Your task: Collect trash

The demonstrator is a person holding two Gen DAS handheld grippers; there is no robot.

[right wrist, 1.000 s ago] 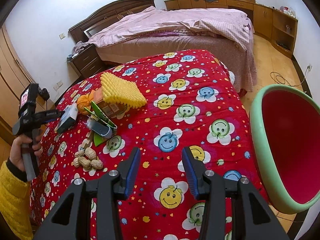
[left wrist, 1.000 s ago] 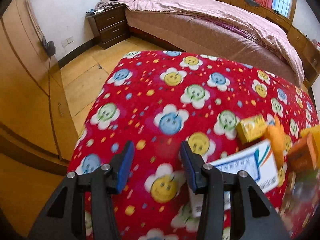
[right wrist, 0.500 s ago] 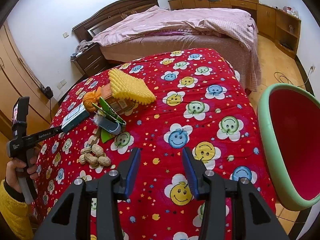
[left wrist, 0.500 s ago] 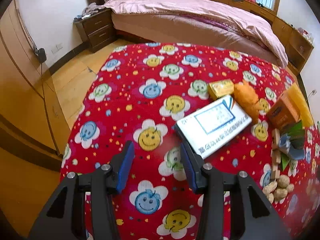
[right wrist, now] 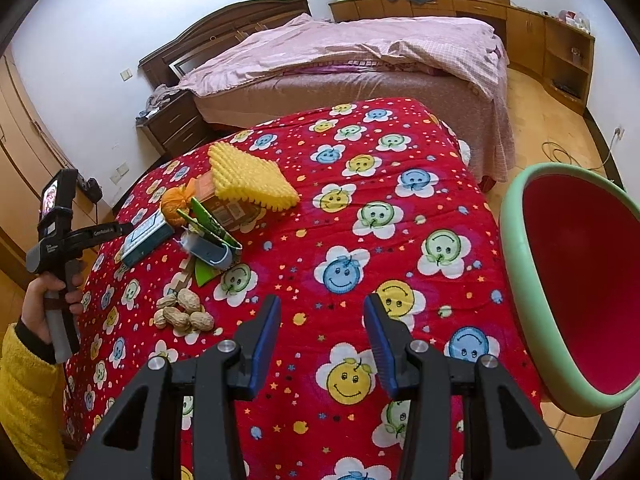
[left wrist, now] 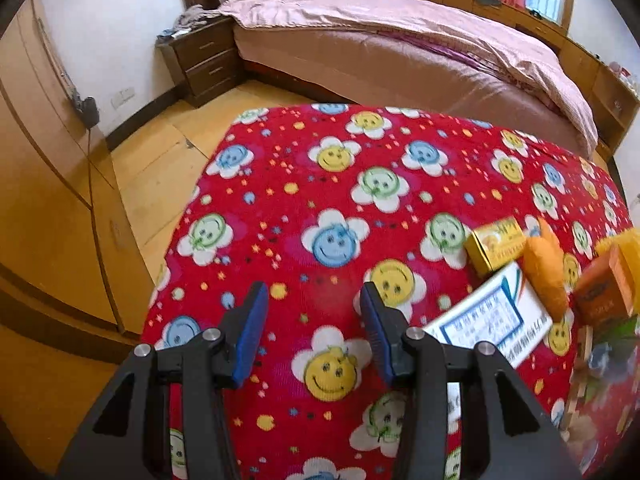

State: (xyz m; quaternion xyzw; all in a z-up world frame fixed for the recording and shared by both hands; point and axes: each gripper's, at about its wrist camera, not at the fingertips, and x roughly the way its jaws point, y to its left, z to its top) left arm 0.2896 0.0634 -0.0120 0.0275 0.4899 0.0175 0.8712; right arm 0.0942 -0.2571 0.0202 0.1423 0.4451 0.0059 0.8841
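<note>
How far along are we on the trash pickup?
Nothing looks collected: the green bin shows only its red inside. Both grippers, left and right, are open and empty. Left: white box, peanuts, yellow foam, remaining pile.

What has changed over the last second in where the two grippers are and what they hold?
The left gripper pulled back from the white box, then returned close beside it; nothing was gripped. The right gripper stayed over the red cloth, open and empty. The peanuts and green bin stayed put.
</note>
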